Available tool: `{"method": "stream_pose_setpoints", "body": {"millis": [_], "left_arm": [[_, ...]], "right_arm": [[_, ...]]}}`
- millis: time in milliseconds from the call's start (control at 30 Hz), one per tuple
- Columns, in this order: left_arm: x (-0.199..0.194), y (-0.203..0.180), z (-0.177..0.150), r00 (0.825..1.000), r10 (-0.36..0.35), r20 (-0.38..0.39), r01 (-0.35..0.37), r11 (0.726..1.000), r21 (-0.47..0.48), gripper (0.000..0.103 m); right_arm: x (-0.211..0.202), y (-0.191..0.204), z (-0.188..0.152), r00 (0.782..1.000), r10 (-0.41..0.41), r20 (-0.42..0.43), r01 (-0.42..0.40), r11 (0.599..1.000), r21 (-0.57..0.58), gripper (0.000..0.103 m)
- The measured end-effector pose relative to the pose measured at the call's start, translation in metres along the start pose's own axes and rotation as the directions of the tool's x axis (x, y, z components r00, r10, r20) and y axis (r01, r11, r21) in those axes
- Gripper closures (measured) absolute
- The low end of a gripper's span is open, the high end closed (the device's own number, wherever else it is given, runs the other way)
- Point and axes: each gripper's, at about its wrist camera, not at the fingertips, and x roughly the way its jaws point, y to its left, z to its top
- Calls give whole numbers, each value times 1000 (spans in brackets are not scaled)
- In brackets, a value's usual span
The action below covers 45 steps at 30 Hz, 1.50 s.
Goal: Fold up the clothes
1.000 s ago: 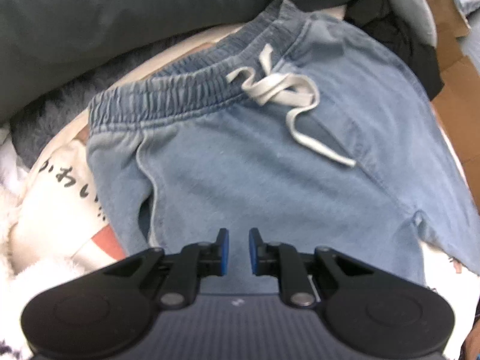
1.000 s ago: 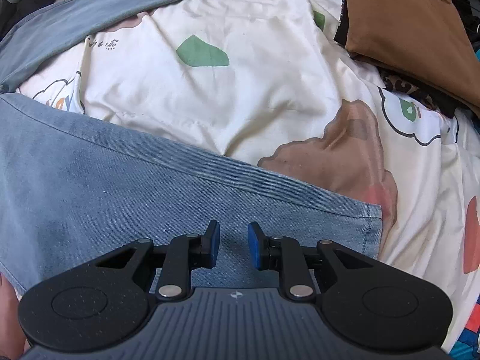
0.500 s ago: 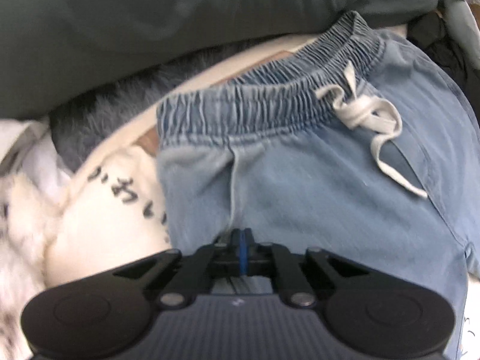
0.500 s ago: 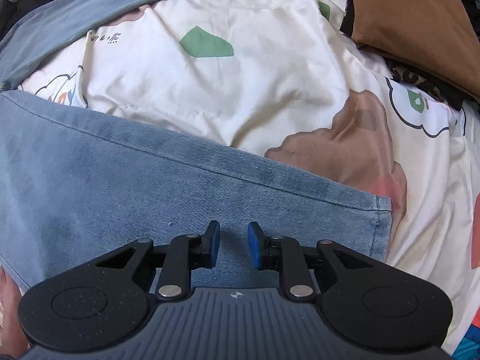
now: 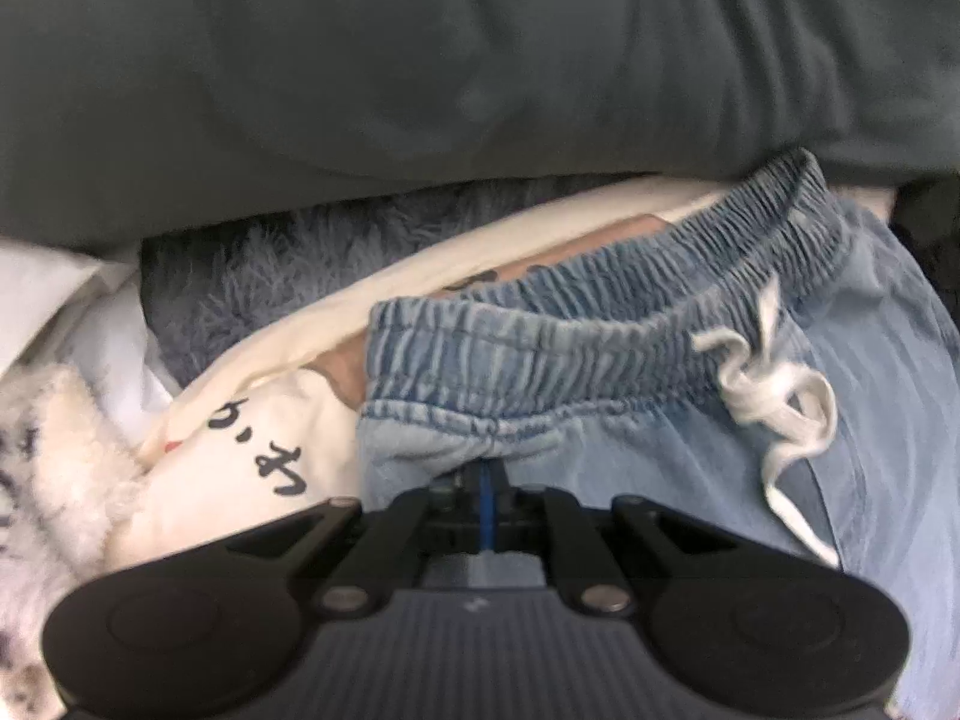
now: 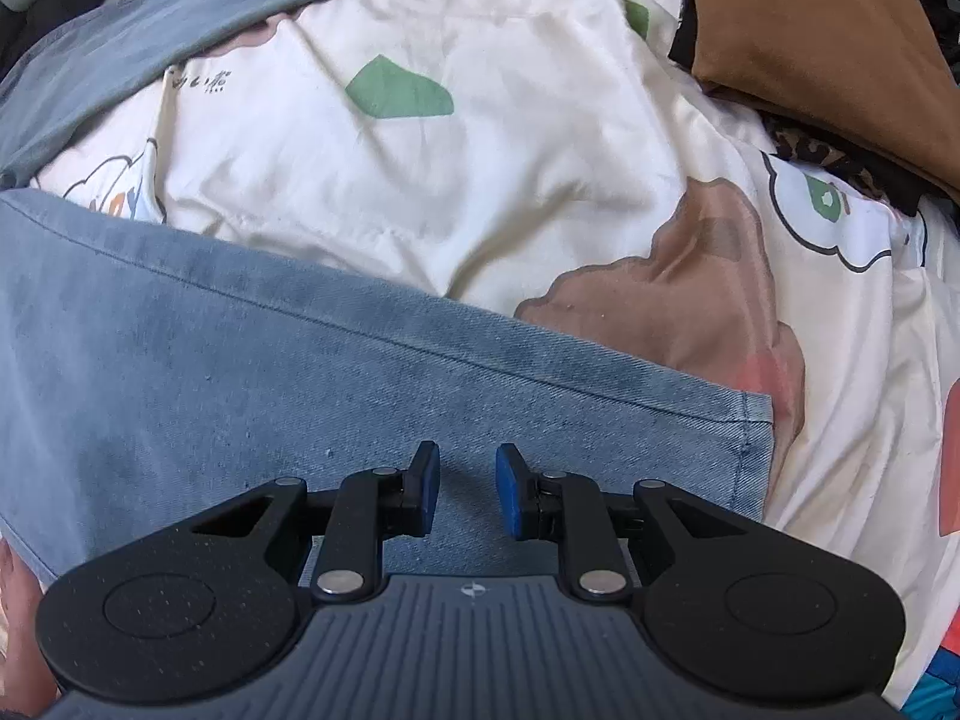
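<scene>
Left gripper [image 5: 487, 495] now nearer waistband, jaws pinching denim trousers [image 5: 690, 456], right gripper [image 6: 467, 491] jaws spread

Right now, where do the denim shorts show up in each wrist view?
Left wrist: denim shorts fill centre and right, waistband uppermost, fabric pinched in the shut left tongs.
Right wrist: a leg and hem cross the lower left, under the open right tongs.
Shared landmark: cream printed bedsheet.

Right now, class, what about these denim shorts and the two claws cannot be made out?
- Left wrist view: fabric pinched by the shut left claw, hidden behind its fingers.
- Left wrist view: denim shorts cut off at the right edge; picture blurred.
- Right wrist view: whether the open right claw touches the denim.
</scene>
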Motion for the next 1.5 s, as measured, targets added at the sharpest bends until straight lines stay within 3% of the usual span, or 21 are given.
{"method": "stream_pose_setpoints", "body": {"millis": [200,367,633,900,1067,1233,1433,1500], "left_arm": [[-24,-29,-3,996,-85,10,83,991,103,91],[-28,-63,3,988,-153,34,145,975,170,74],[-19,-118,28,968,-241,73,218,948,233,73],[11,-164,62,944,-313,107,275,923,268,74],[29,-184,77,944,-309,114,272,926,260,74],[50,-205,90,956,-278,93,245,932,267,75],[76,-216,100,972,-210,104,177,949,261,100],[83,-213,103,972,-209,107,177,951,252,100]], "right_arm": [[-3,5,16,999,13,40,-13,1000,2,76],[-8,23,45,995,37,91,-32,998,-58,73],[-7,55,103,983,96,157,-72,985,-154,68],[14,105,160,971,176,159,-121,945,-303,62],[32,143,197,960,222,171,-150,922,-357,62],[47,185,232,944,276,178,-185,895,-407,62],[66,238,267,929,324,177,-204,849,-487,62],[73,253,273,930,326,170,-204,841,-500,62]]}}
